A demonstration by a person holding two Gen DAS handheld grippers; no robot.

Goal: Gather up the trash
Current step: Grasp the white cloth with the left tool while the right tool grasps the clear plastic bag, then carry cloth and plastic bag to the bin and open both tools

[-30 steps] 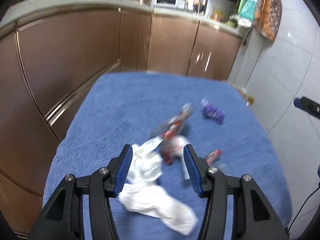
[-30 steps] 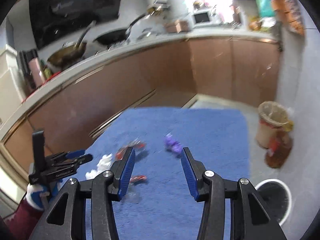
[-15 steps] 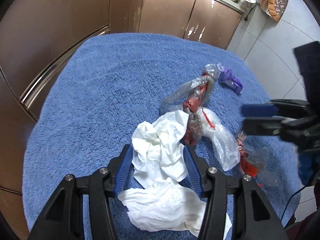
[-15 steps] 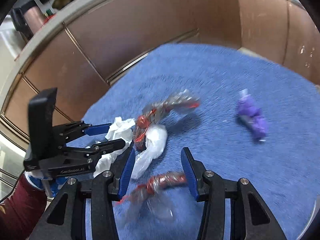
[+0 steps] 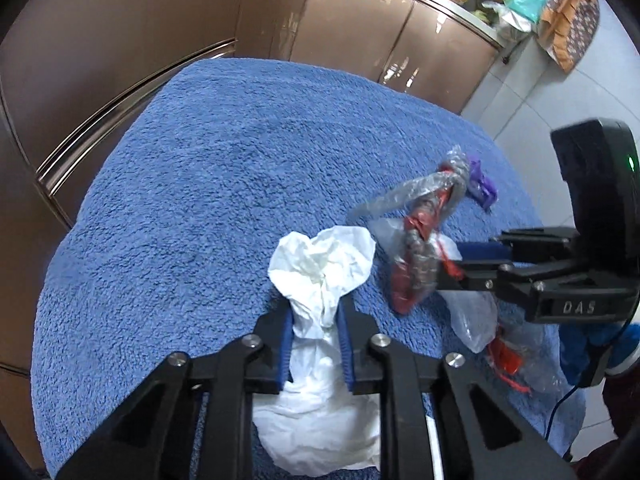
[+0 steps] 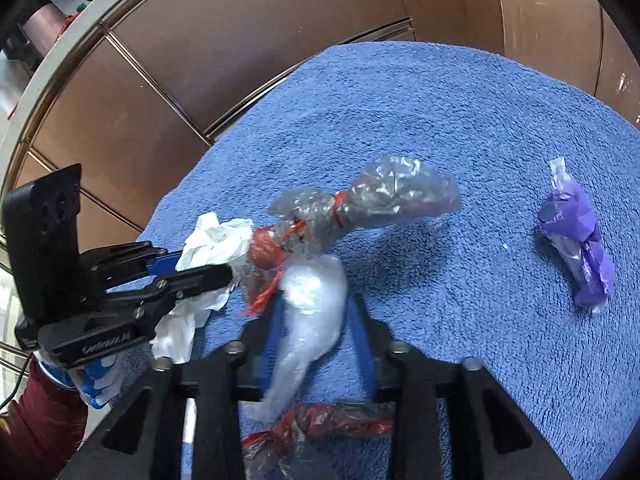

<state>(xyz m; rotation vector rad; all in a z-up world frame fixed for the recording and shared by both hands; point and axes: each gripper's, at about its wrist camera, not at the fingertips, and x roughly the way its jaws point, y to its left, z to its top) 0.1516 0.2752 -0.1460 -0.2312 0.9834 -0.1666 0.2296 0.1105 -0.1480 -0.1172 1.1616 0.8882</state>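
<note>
Trash lies on a blue towel (image 5: 208, 184). My left gripper (image 5: 316, 312) is shut on a crumpled white tissue (image 5: 324, 268), also seen in the right wrist view (image 6: 212, 244). My right gripper (image 6: 316, 312) straddles a white plastic bag (image 6: 316, 304), jaws narrowed around it; whether they pinch it is unclear. It shows in the left wrist view (image 5: 456, 264) at a clear wrapper with red bits (image 5: 420, 216). That wrapper (image 6: 360, 204) lies just ahead. A purple wrapper (image 6: 576, 236) lies at the right, also visible in the left view (image 5: 482, 184).
Another clear and red wrapper (image 6: 320, 428) lies under my right gripper, seen at the towel's right edge (image 5: 516, 356). Brown cabinet doors (image 5: 120, 40) stand behind and to the left. White tiled floor (image 5: 532, 120) is at the right.
My left gripper has closed on the white tissue. My right gripper has moved down and forward over the white plastic bag and narrowed around it.
</note>
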